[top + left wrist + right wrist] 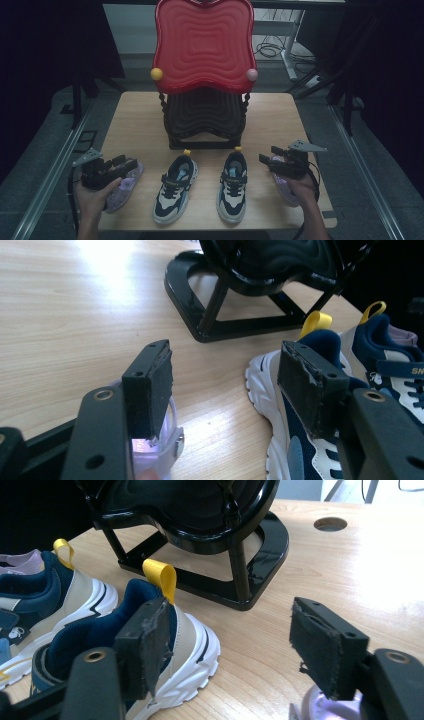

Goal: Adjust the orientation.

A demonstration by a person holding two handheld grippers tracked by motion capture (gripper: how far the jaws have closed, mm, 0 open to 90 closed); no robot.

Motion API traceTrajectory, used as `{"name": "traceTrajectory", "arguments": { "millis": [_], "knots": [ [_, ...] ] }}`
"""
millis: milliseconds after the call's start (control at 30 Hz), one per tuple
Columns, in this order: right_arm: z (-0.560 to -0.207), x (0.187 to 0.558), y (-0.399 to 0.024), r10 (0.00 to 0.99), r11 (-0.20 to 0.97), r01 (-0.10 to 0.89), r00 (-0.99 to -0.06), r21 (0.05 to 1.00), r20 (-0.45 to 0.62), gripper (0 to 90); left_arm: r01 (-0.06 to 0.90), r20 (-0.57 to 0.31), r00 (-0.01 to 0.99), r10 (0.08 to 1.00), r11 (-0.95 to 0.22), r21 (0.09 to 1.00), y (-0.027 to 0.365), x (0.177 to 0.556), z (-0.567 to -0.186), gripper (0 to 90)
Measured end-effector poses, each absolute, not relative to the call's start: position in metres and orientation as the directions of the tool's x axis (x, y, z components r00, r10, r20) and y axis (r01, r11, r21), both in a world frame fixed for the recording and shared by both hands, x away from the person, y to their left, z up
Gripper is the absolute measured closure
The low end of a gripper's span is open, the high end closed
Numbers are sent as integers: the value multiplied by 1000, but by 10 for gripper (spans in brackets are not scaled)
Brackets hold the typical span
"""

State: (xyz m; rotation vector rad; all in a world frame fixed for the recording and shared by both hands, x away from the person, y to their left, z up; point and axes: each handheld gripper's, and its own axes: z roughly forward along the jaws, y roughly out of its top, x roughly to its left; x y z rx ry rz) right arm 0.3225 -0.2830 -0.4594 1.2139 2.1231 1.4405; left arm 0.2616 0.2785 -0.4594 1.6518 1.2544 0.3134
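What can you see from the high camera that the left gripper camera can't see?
High view alone: the red tray top of the rack, its yellow ball and pink ball, both hands, the right gripper. Left gripper view alone: the left gripper jaws' worn black pads up close, open with nothing between. Both: the wooden table, the black rack base, the navy and white sneakers, a purple shoe.

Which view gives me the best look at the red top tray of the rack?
The high view: the red tray shows whole, tilted toward the camera, above the black rack. Both gripper views show just the rack's black lower part and base, not the red tray.
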Motion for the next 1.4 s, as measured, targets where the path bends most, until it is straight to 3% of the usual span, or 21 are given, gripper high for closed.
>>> {"name": "traceTrajectory", "arguments": {
  "millis": [367,733,767,1000,1133,1400],
  "knots": [
    [-459,316,-291,762,141,459,-616,877,200,397,567,-337,471,815,13,824,263,260,-458,412],
    [-466,316,-274,761,220,473,-631,853,154,397,545,-305,520,798,-35,838,249,254,-446,572],
    [-468,316,-272,771,241,474,-623,847,129,390,549,-303,516,801,-38,835,249,256,-444,659],
    [-467,311,-275,769,200,487,-616,850,173,393,559,-285,539,793,-83,825,248,257,-440,889],
    [-464,307,-272,767,206,480,-620,853,163,383,558,-255,562,787,-132,819,247,252,-439,900],
    [-469,307,-266,756,226,488,-634,843,164,376,580,-284,528,800,-96,809,262,240,-449,900]
  ]
}}
